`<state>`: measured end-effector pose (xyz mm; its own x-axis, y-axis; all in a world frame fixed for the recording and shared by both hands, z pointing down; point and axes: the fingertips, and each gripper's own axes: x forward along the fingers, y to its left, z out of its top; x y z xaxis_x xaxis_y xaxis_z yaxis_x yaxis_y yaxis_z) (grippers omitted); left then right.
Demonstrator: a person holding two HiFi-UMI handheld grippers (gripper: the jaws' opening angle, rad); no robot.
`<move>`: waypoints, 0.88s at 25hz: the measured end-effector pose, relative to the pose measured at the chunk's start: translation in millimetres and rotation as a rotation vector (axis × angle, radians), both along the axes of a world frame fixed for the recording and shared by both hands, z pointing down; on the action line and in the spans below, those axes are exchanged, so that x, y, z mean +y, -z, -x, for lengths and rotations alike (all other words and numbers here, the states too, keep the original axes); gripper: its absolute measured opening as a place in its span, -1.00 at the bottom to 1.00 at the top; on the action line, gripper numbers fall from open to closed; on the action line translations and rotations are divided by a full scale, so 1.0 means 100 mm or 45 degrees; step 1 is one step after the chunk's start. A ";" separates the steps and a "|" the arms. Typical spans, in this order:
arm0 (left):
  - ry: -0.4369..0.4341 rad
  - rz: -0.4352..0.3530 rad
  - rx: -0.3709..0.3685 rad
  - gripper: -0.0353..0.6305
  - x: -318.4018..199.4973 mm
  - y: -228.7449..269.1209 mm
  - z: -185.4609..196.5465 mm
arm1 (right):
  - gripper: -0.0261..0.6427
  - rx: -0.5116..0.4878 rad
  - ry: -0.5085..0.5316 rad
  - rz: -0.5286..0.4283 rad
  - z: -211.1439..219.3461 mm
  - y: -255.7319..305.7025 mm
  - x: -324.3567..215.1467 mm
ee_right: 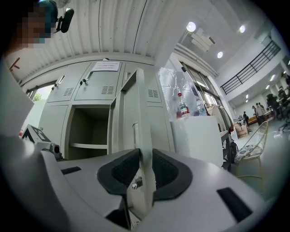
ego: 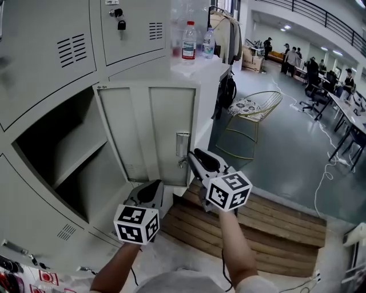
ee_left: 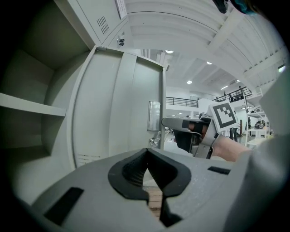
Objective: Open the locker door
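The grey locker door [ego: 146,129] stands swung wide open, its inner face toward me and its lock plate [ego: 182,143] near the free edge. My right gripper [ego: 191,155] is at that free edge. In the right gripper view, the door edge [ee_right: 141,149] runs upright between the two dark pads, and both pads press on it [ee_right: 145,171]. My left gripper [ego: 150,186] hangs lower, below the door, with its pads [ee_left: 146,168] together and nothing between them. The left gripper view shows the door [ee_left: 113,113] and the right gripper [ee_left: 168,122] at its edge. The locker's inside [ego: 68,154] holds one bare shelf.
A wooden pallet [ego: 269,229] lies on the floor below the grippers. A white cabinet [ego: 206,71] with two bottles [ego: 189,41] stands behind the door. A wire chair [ego: 251,117] is to its right. Keys hang in an upper locker [ego: 119,17]. People stand far off [ego: 293,57].
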<state>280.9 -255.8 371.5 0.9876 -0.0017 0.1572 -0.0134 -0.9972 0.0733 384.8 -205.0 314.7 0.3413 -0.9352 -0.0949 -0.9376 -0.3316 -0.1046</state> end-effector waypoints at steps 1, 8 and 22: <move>0.003 0.004 0.000 -0.88 -0.01 0.00 0.01 | -0.67 -0.003 -0.015 0.000 -0.01 0.01 0.00; 0.005 0.009 0.008 -0.88 0.03 0.02 0.07 | -0.62 0.020 -0.094 0.024 0.05 0.01 0.05; -0.009 0.024 0.009 -0.88 0.16 0.01 0.23 | -0.65 0.101 -0.128 0.029 0.44 0.08 0.20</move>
